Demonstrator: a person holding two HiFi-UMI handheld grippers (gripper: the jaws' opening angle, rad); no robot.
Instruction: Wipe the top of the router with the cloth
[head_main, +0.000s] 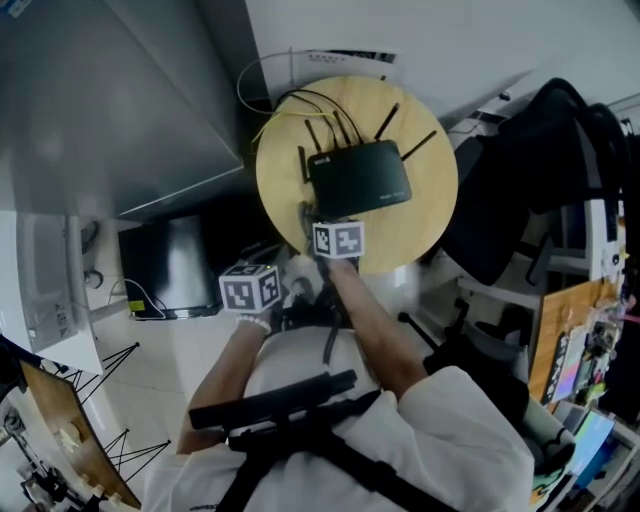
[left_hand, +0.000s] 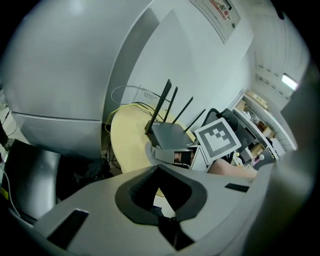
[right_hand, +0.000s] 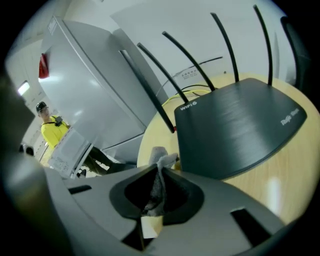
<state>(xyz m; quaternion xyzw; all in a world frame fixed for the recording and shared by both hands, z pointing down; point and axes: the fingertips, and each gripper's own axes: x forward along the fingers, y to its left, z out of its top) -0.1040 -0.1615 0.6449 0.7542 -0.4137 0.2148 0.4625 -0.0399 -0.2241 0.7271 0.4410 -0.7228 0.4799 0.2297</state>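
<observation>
A black router (head_main: 360, 178) with several antennas lies on a round wooden table (head_main: 420, 225). My right gripper (head_main: 318, 218) sits at the router's near left corner, shut on a grey cloth (right_hand: 159, 167) that sticks up between the jaws. In the right gripper view the router (right_hand: 237, 130) fills the right side, just past the cloth. My left gripper (head_main: 280, 285) hangs off the table's near edge, to the left and behind, with its jaws shut on nothing. In the left gripper view the router (left_hand: 170, 134), the cloth (left_hand: 153, 150) and the right gripper's marker cube (left_hand: 216, 140) lie ahead.
A large grey cabinet (head_main: 120, 100) stands left of the table. Cables (head_main: 285, 98) loop behind the router. A black office chair (head_main: 540, 170) is at the right, with cluttered shelves (head_main: 590, 330) beyond. A person in yellow (right_hand: 50, 127) stands far off.
</observation>
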